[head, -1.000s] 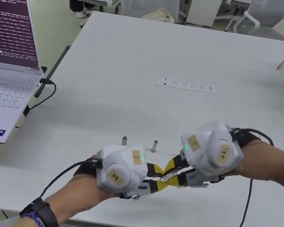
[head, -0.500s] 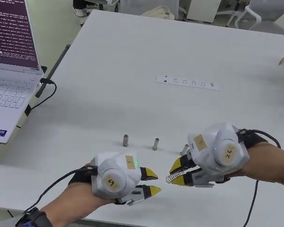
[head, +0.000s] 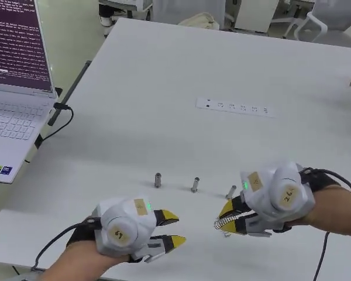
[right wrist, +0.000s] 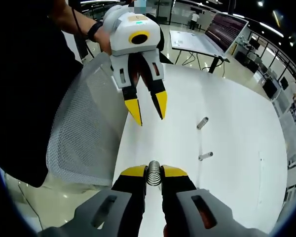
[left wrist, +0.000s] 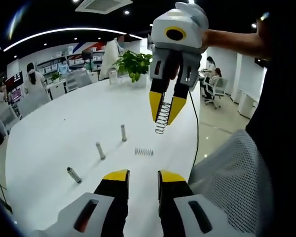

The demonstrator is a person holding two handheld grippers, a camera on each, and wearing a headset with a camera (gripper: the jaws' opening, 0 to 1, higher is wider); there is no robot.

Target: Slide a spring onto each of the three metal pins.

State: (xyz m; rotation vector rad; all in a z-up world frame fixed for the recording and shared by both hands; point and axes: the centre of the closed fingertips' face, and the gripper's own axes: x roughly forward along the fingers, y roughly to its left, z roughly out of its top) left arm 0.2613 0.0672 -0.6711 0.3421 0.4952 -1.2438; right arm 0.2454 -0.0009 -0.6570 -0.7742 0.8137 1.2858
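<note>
While the white-shelled left gripper (head: 176, 228) hangs empty, yellow-tipped jaws parted, over the near edge of the smooth white workbench (head: 164, 105), the right gripper (head: 227, 218) pinches a coiled steel spring (head: 221, 222) just short of three upright metal pins (head: 195, 185), the leftmost already sleeved in a second spring (head: 158, 180). Beyond lie a flat white power strip (head: 233, 108) and, far left, an open silver laptop (head: 11, 99); a white office chair (head: 316, 20) stands behind the bench.

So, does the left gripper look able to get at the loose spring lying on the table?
Probably yes: the left gripper is open, and the loose spring lies flat on the table ahead of its jaws, apart from the pins. The right gripper hanging above may crowd it.
</note>
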